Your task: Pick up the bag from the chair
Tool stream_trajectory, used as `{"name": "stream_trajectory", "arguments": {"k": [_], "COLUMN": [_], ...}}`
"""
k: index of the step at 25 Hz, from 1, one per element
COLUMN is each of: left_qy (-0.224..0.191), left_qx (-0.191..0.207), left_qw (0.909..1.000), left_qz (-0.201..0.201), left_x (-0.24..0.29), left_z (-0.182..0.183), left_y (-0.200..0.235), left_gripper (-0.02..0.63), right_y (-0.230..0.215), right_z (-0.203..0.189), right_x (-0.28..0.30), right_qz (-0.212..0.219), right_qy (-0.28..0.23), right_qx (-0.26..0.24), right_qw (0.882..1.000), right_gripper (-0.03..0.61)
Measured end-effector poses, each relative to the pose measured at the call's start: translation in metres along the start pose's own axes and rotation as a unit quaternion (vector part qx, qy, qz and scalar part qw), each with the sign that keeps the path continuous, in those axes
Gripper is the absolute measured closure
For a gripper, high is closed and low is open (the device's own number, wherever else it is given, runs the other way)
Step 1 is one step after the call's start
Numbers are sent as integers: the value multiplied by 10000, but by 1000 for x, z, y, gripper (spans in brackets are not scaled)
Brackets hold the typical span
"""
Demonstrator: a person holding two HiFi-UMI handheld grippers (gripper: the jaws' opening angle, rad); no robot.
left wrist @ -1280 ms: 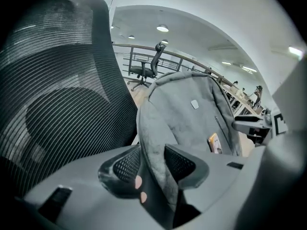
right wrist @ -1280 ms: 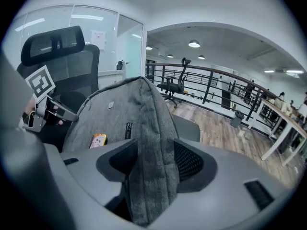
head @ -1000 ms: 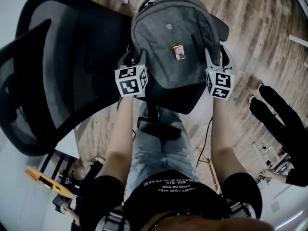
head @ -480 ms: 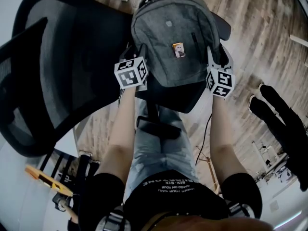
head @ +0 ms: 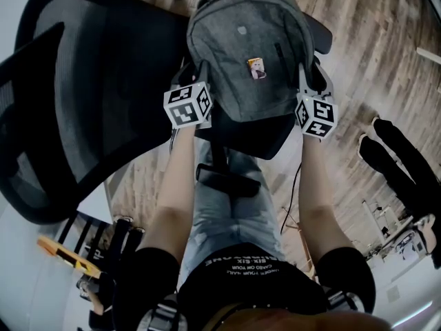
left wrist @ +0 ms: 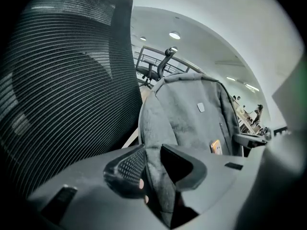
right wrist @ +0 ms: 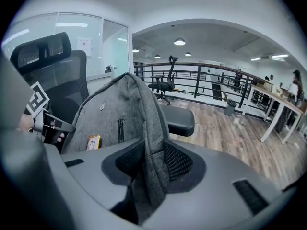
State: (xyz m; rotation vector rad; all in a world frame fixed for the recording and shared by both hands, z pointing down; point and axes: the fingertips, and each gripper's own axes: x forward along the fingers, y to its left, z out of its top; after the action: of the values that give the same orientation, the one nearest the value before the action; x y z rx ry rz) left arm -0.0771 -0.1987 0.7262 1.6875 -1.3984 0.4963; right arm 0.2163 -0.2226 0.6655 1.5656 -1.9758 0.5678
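Note:
A grey backpack (head: 248, 54) with a small yellow badge (head: 257, 68) stands over the black seat (head: 244, 138) of an office chair. My left gripper (head: 200, 74) is shut on the bag's left side edge (left wrist: 152, 176). At the bag's right side, my right gripper (head: 309, 81) is shut on the fabric edge (right wrist: 152, 162). The bag (left wrist: 192, 114) hangs between both grippers; whether its bottom touches the seat is hidden. In the right gripper view the bag (right wrist: 115, 114) leans left, with the left gripper's marker cube (right wrist: 37, 99) beyond it.
The chair's black mesh backrest (head: 76, 95) fills the left side, and an armrest (right wrist: 176, 121) juts out right of the bag. Wooden floor (head: 372, 54) lies to the right. A second chair's dark base (head: 406, 178) sits at the right edge. Desks and railings stand far back.
Both grippers have risen slightly with the backpack in them; the bag sits a little higher in the head view than a second ago.

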Motion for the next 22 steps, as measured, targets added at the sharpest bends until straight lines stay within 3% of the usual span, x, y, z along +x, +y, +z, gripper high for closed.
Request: {"name": "stream_trajectory", "arguments": {"k": [9,22], "left_qy": [-385,-476], "left_qx": [-249,-294], "left_qw": [9989,9981], "left_qz": [-133,-250], "left_x": [-20,-45], "left_z": [4,4], "left_y": [-5,-9], "left_gripper": [513,529], "right_y": [3,14], "right_z": [1,10], "right_x": [-5,-26], "right_qz": [119,144], "right_qy": [174,119], "right_qx": [119,211], "right_qw": [9997,9996], "right_gripper": [460,474]}}
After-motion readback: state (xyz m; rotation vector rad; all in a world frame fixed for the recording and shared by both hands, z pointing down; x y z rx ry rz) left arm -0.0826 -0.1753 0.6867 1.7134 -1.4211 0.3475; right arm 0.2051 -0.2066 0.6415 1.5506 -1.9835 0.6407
